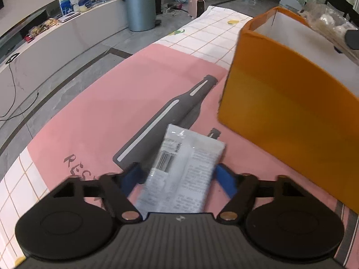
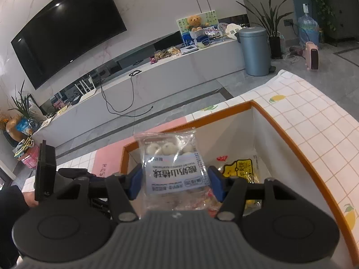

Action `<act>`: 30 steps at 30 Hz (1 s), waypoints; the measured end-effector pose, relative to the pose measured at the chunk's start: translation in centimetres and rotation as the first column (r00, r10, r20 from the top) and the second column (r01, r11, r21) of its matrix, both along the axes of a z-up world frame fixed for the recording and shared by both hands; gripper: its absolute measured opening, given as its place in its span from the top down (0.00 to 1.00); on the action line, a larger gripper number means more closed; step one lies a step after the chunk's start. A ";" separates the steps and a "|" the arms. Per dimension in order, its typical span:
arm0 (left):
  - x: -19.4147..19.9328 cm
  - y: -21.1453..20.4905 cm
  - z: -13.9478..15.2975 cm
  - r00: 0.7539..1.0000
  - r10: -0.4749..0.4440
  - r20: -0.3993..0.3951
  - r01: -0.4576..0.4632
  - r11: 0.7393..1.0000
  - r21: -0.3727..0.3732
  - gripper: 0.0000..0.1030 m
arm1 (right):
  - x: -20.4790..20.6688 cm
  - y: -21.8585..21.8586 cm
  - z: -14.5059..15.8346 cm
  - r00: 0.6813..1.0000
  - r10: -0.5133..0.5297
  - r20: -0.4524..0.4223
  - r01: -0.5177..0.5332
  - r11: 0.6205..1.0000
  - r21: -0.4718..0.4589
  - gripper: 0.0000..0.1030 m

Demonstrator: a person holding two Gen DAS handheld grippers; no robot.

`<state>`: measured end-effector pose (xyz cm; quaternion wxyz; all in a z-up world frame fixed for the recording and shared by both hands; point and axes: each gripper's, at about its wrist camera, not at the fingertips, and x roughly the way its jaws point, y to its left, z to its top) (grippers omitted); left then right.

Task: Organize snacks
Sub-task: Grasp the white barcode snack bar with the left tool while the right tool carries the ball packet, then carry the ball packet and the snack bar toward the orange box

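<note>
Box [image 1: 289, 103]: on the mat [image 1: 107, 116], at two o'clock from the flat packet [image 1: 181, 170].
Flat packet: on the mat, between the left gripper's [image 1: 179, 176] fingers.
Ball-snack bag [image 2: 174, 168]: above the box's opening, between the right gripper's [image 2: 175, 185] fingers.
Wafer packet [image 2: 241, 170]: inside the box, at three o'clock from the bag.
Bin [image 2: 255, 51]: on the floor, twelve o'clock beyond the box.

Orange box [image 1: 291, 103] cut off by right edge; packet print [image 1: 193, 179] blurred.
</note>
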<state>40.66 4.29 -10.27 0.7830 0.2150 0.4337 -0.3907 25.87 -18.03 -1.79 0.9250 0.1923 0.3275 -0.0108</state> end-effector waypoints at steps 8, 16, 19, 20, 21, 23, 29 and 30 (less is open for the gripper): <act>-3.3 0.7 0.4 0.954 0.301 0.003 -0.301 0.954 0.004 0.38 | -0.2 0.9 0.2 0.999 0.033 -0.013 -0.034 0.998 -0.059 0.42; -8.8 4.5 1.0 0.809 0.575 -0.124 -0.586 0.805 -0.091 0.40 | -2.2 1.4 1.2 0.999 0.032 -0.009 -0.033 0.993 -0.116 0.42; -10.8 5.6 1.2 0.761 0.625 -0.172 -0.646 0.755 -0.111 0.41 | -3.4 1.6 1.8 1.000 0.024 0.001 -0.024 0.989 -0.148 0.42; -11.4 5.9 1.3 0.747 0.638 -0.184 -0.661 0.741 -0.115 0.41 | -3.8 1.5 2.0 1.000 0.025 0.004 -0.024 0.989 -0.143 0.42; -12.1 6.2 1.2 0.735 0.652 -0.188 -0.676 0.728 -0.114 0.41 | -4.1 1.5 2.3 1.000 0.027 0.008 -0.026 0.990 -0.137 0.42; -13.5 6.8 1.1 0.702 0.687 -0.186 -0.710 0.696 -0.108 0.41 | -5.0 1.8 2.7 0.999 0.039 0.019 -0.036 0.991 -0.131 0.42; -17.3 7.9 1.5 0.657 0.730 -0.191 -0.752 0.651 -0.099 0.41 | -8.5 3.7 3.1 0.991 0.131 0.031 -0.127 0.985 -0.116 0.42; -17.9 7.8 1.7 0.651 0.738 -0.179 -0.758 0.647 -0.089 0.41 | -9.1 4.1 3.0 0.988 0.152 0.032 -0.148 0.983 -0.111 0.42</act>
